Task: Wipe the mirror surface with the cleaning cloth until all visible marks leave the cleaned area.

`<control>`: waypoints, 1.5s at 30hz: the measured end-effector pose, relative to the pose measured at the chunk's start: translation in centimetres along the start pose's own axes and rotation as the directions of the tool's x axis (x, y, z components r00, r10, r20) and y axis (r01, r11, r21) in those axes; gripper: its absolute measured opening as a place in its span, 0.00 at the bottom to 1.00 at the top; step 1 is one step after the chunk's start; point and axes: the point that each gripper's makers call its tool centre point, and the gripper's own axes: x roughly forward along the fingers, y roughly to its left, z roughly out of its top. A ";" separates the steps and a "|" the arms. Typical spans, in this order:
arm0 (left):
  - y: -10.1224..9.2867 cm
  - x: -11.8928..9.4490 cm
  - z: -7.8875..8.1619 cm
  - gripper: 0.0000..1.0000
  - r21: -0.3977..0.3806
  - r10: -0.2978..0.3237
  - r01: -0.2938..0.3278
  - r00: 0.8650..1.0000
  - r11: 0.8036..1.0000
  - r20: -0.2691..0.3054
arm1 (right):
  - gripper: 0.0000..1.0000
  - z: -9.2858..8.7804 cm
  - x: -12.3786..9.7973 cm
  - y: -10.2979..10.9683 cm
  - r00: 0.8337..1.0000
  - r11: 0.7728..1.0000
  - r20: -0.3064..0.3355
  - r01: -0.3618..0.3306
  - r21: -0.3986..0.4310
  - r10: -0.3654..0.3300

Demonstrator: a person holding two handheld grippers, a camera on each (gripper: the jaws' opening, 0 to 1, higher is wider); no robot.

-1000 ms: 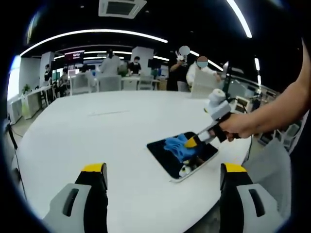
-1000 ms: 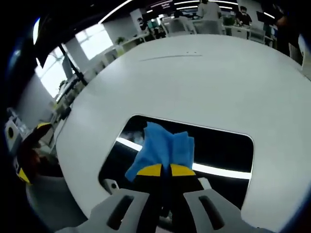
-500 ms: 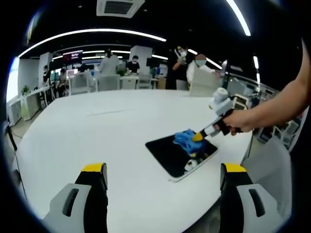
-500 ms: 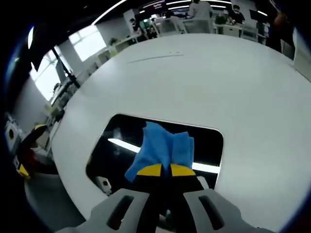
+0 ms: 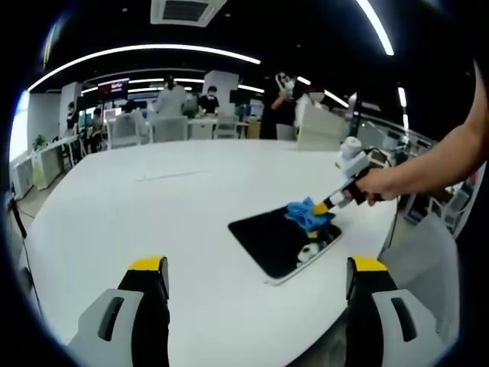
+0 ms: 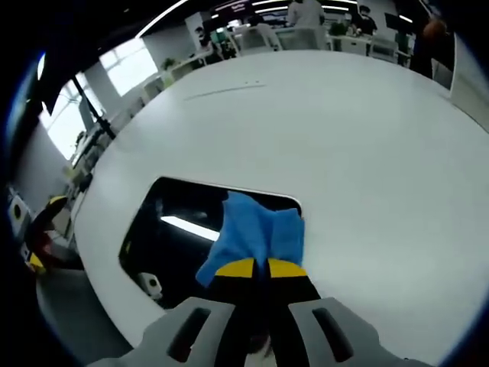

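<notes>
A flat rectangular mirror (image 5: 281, 241) (image 6: 179, 229) lies on the white table (image 5: 153, 222), reflecting the dark ceiling and a light strip. My right gripper (image 6: 260, 269) (image 5: 321, 208) is shut on a blue cleaning cloth (image 6: 256, 237) (image 5: 308, 214), which rests on the mirror's far right edge in the left gripper view. My left gripper (image 5: 256, 267) hangs open above the table's near side, well short of the mirror, with nothing between its jaws.
The round white table (image 6: 367, 153) stretches wide on all sides of the mirror. A person's forearm (image 5: 435, 164) reaches in from the right. Desks, chairs and several people (image 5: 172, 99) fill the office behind. A tripod (image 6: 92, 115) stands beyond the table's left edge.
My right gripper has dragged the cloth across the mirror toward its right edge, away from the centre. The left gripper has stayed where it was.
</notes>
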 end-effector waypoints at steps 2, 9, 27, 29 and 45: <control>0.0 0.0 0.0 0.96 0.000 0.000 0.000 1.000 1.000 -0.001 | 0.00 -0.1 -0.1 -0.1 1.000 1.000 -0.001 0.004 0.001 -0.004; 0.1 0.0 0.0 0.96 -0.002 0.001 -0.001 1.000 1.000 0.001 | 0.00 -0.2 -0.2 -0.5 1.000 1.000 -0.002 0.013 0.018 -0.013; 0.2 -0.1 0.1 0.96 -0.002 0.005 -0.005 1.000 1.000 0.007 | 0.00 -1.5 -1.0 0.0 1.000 0.998 0.006 0.020 0.067 -0.020; 0.2 -0.1 0.1 0.96 -0.003 0.005 -0.005 1.000 1.000 0.009 | 0.00 -1.8 -1.1 0.2 1.000 0.998 0.006 0.022 0.062 -0.022; 0.2 -0.2 0.3 0.96 -0.002 0.007 -0.007 1.000 1.000 0.017 | 0.00 -5.0 -3.1 1.3 1.000 0.994 -0.012 0.024 0.107 -0.023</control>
